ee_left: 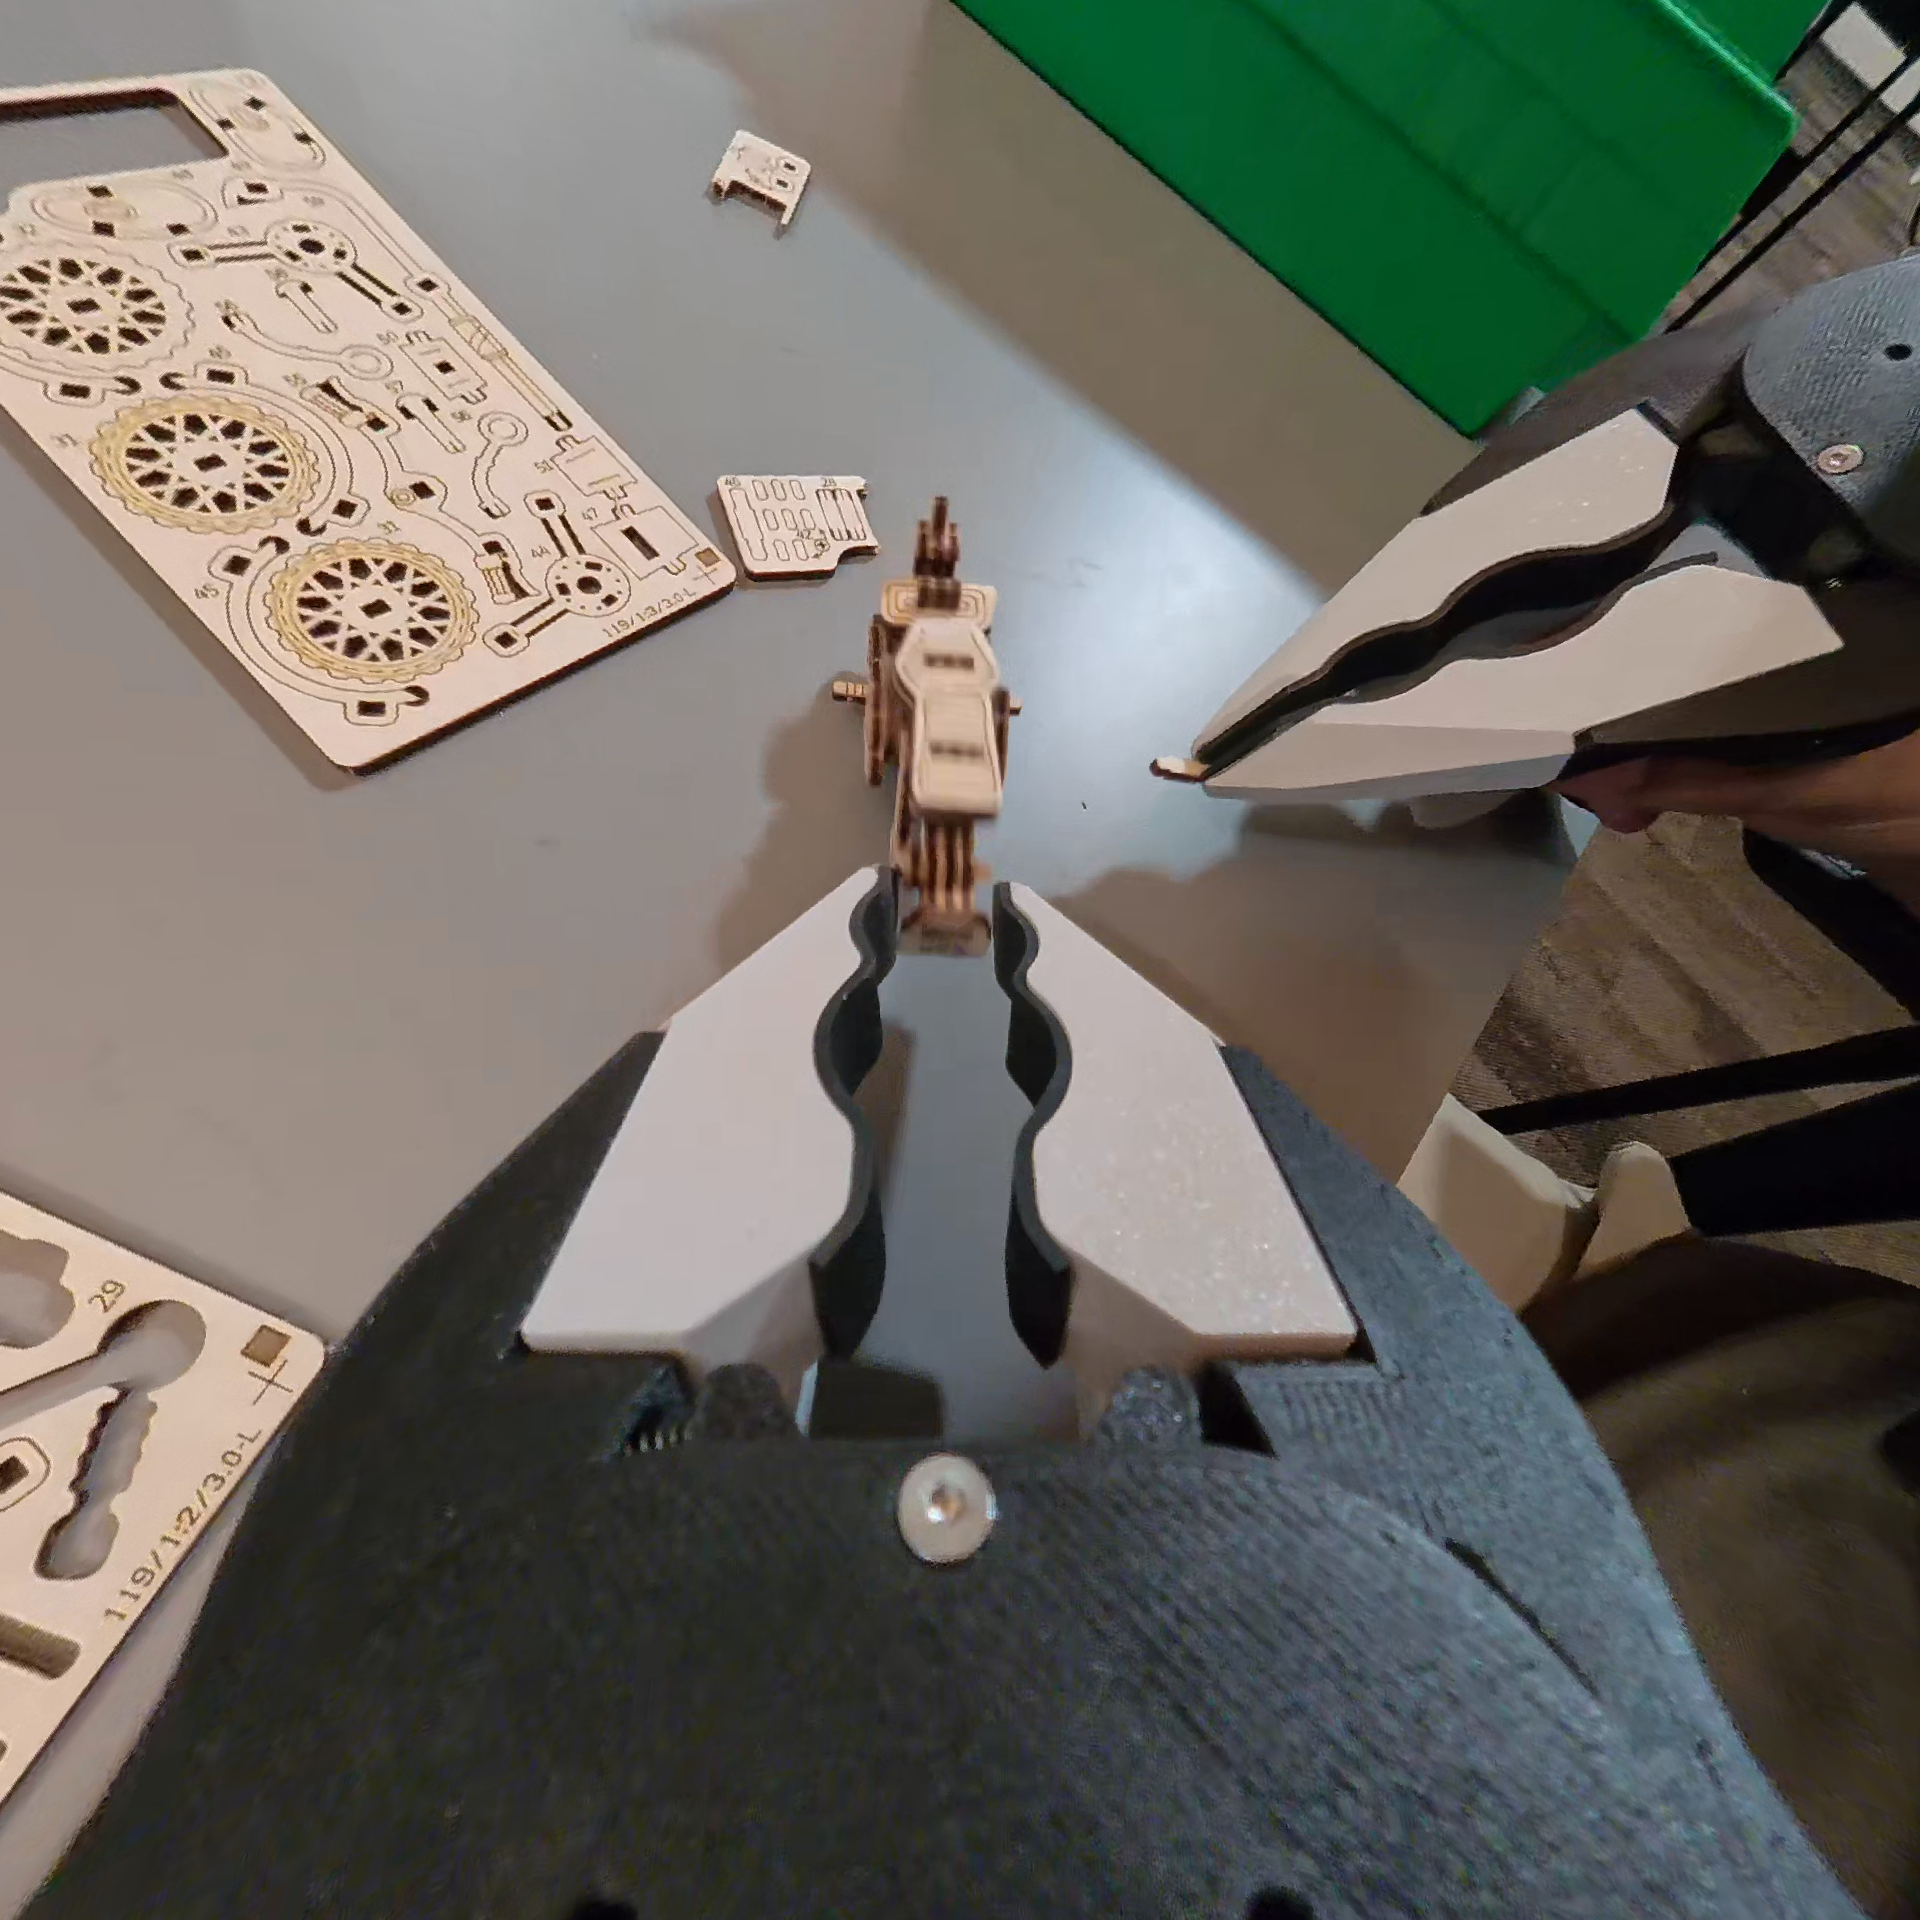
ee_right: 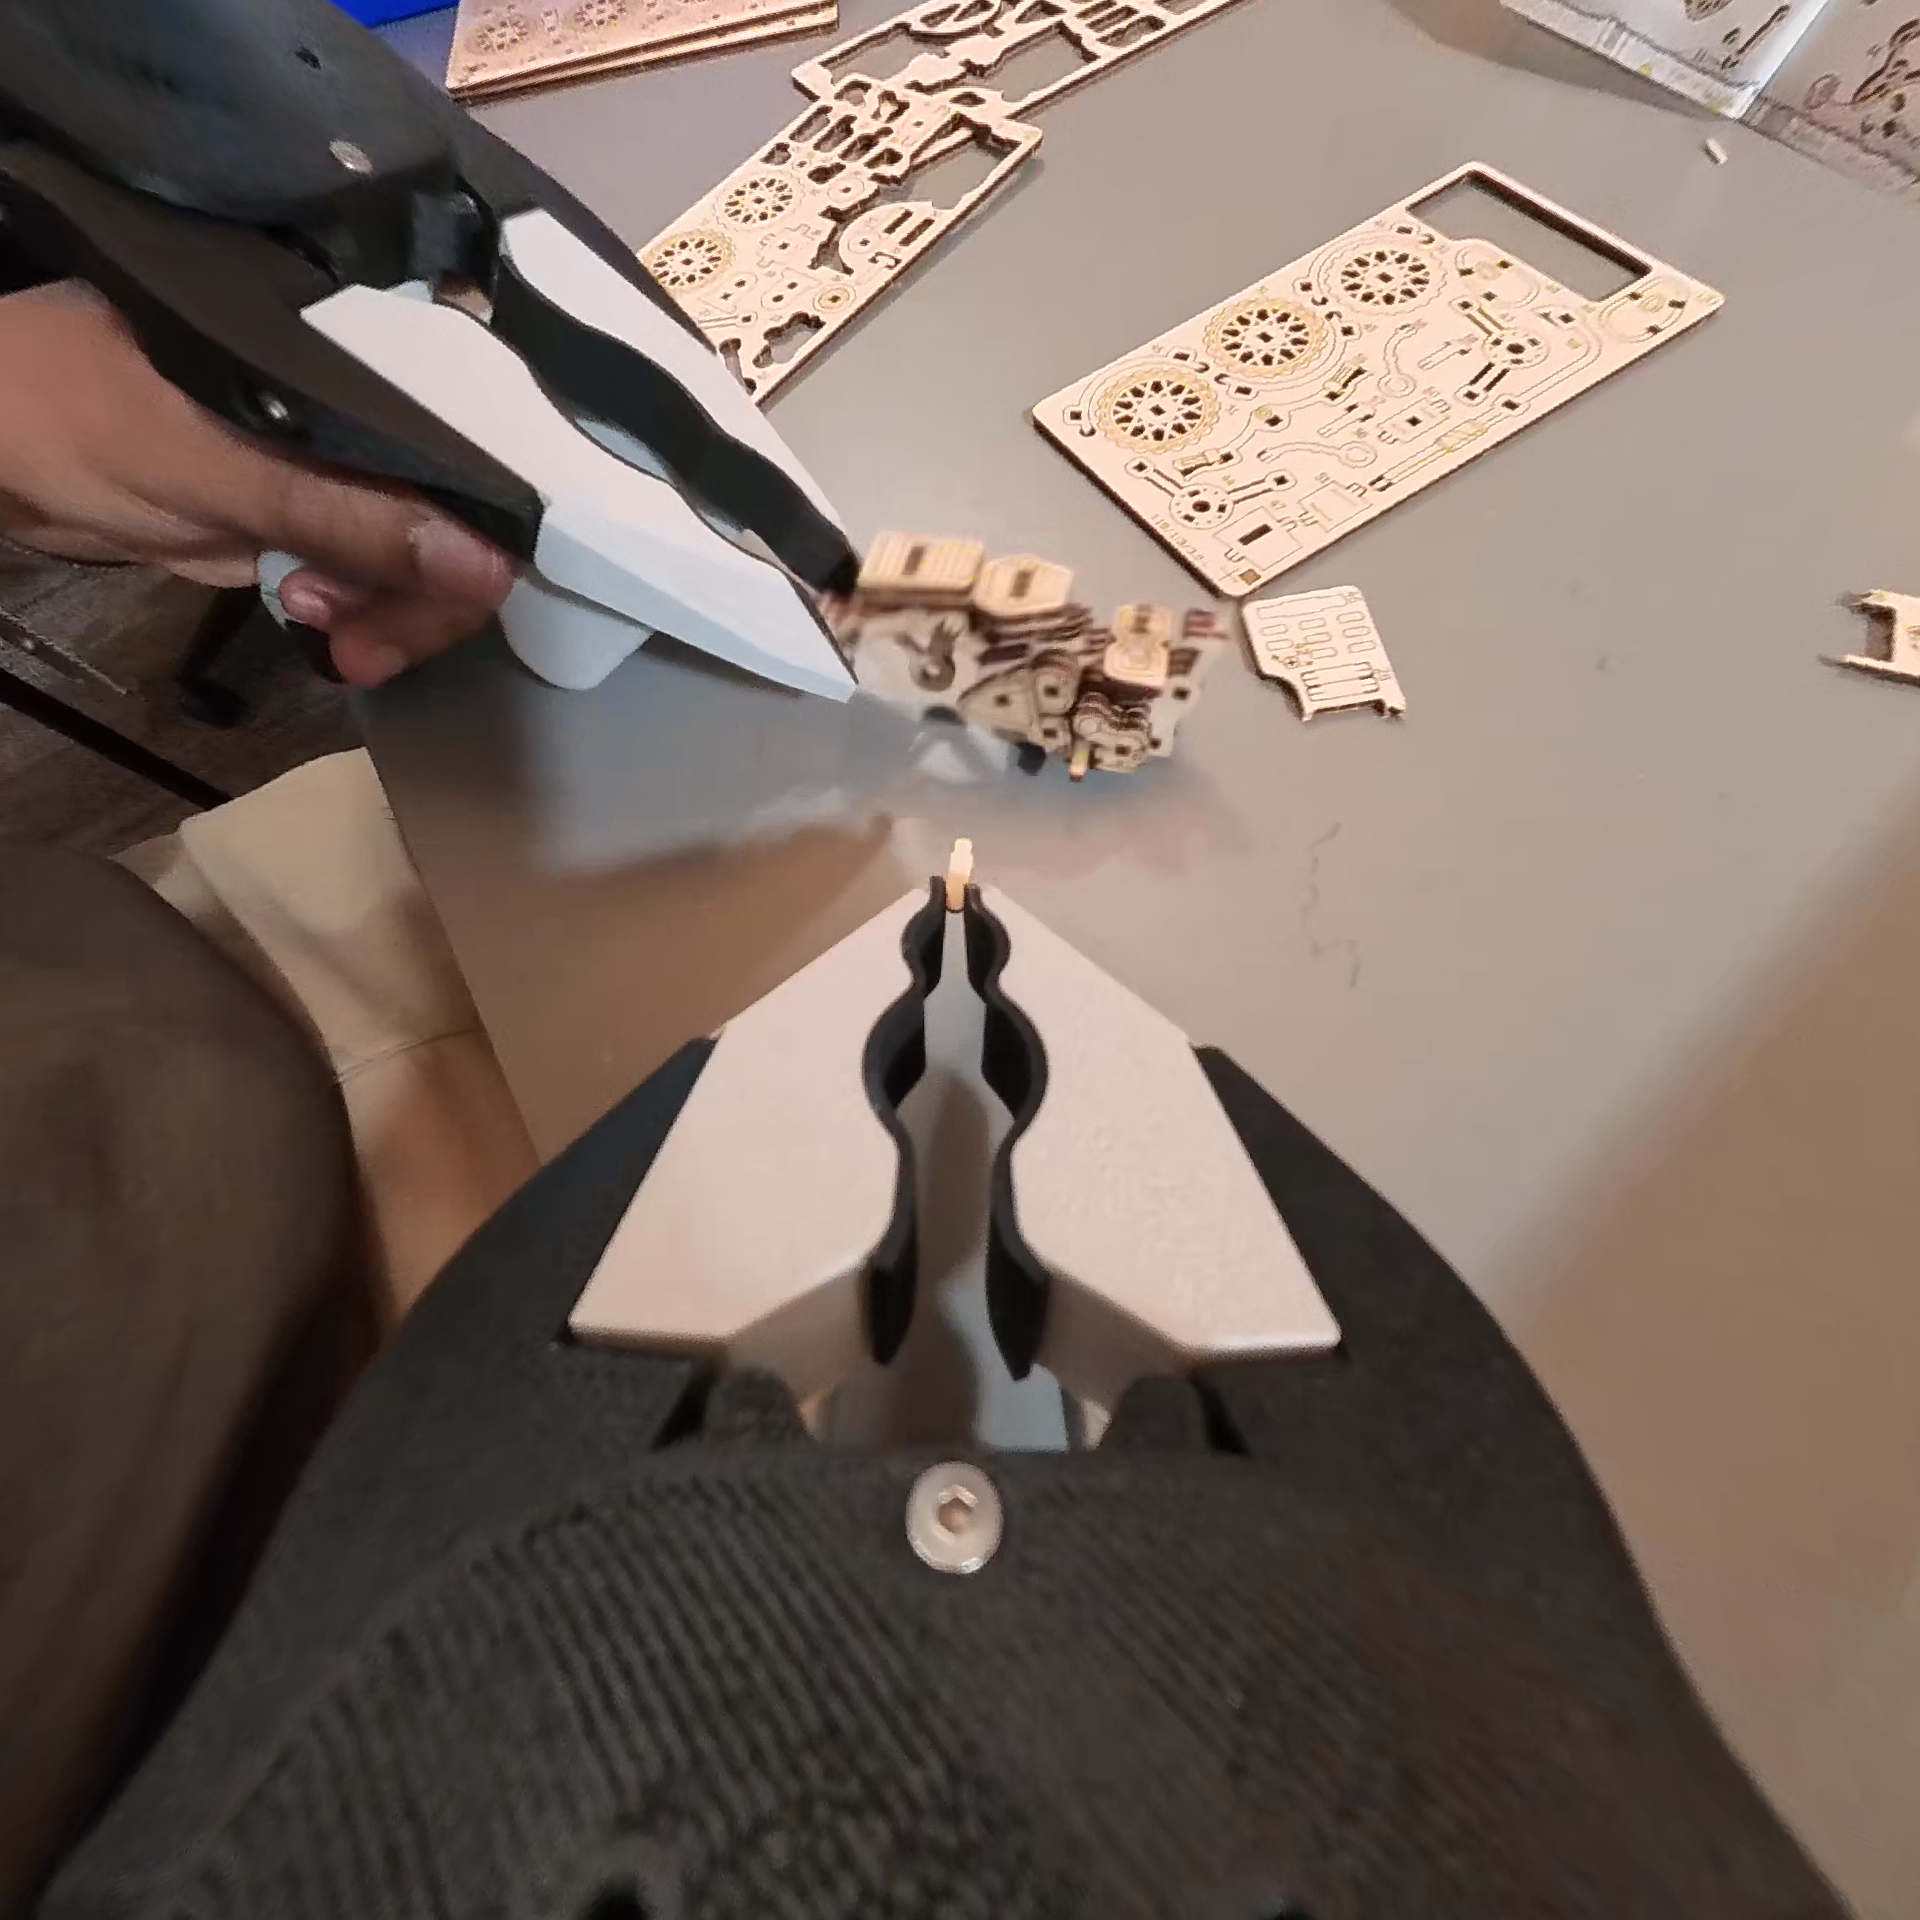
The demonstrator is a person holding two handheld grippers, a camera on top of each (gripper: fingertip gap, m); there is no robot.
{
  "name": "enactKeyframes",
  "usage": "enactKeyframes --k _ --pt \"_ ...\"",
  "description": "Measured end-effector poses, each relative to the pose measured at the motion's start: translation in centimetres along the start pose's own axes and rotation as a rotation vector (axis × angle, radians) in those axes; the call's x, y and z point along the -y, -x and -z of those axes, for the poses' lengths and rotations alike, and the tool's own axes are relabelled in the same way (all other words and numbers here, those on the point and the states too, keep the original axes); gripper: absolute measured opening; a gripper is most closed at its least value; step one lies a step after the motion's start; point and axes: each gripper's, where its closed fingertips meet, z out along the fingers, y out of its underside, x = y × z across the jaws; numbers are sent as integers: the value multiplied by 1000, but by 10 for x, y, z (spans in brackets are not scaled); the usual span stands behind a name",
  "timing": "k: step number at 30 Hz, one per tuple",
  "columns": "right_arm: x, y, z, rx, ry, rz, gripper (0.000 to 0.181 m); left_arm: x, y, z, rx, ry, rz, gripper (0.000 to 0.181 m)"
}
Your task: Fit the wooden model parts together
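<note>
A partly built wooden model (ee_left: 940, 717) stands on the grey table (ee_left: 582, 894). My left gripper (ee_left: 943, 906) is shut on the model's near end and holds it. In the right wrist view the model (ee_right: 1029, 649) juts from the left gripper (ee_right: 836, 623) at the middle. My right gripper (ee_right: 958, 902) is shut on a small wooden peg (ee_right: 960, 868), whose tip sticks out past the fingertips. It hangs a short way in front of the model, apart from it. In the left wrist view the right gripper (ee_left: 1205, 764) and the peg (ee_left: 1174, 768) are to the model's right.
A wooden parts sheet with wheels (ee_left: 312, 416) lies at the left, also in the right wrist view (ee_right: 1371, 384). Small punched pieces (ee_left: 795, 525) (ee_left: 762, 175) lie near it. Another sheet (ee_left: 114, 1455) is at the lower left. A green box (ee_left: 1382, 177) stands behind. More sheets (ee_right: 831, 208) lie farther off.
</note>
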Motion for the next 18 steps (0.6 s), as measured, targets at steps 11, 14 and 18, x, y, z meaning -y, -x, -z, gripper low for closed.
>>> enactKeyframes --k 11,14,18 --pt "3 0 2 24 -27 -37 1 1 -2 2 -14 -16 0 21" --pt "4 0 2 28 -34 -40 1 2 1 7 -8 -33 5 31" --pt "11 7 5 68 -71 -34 1 22 -5 27 15 -169 -109 42"
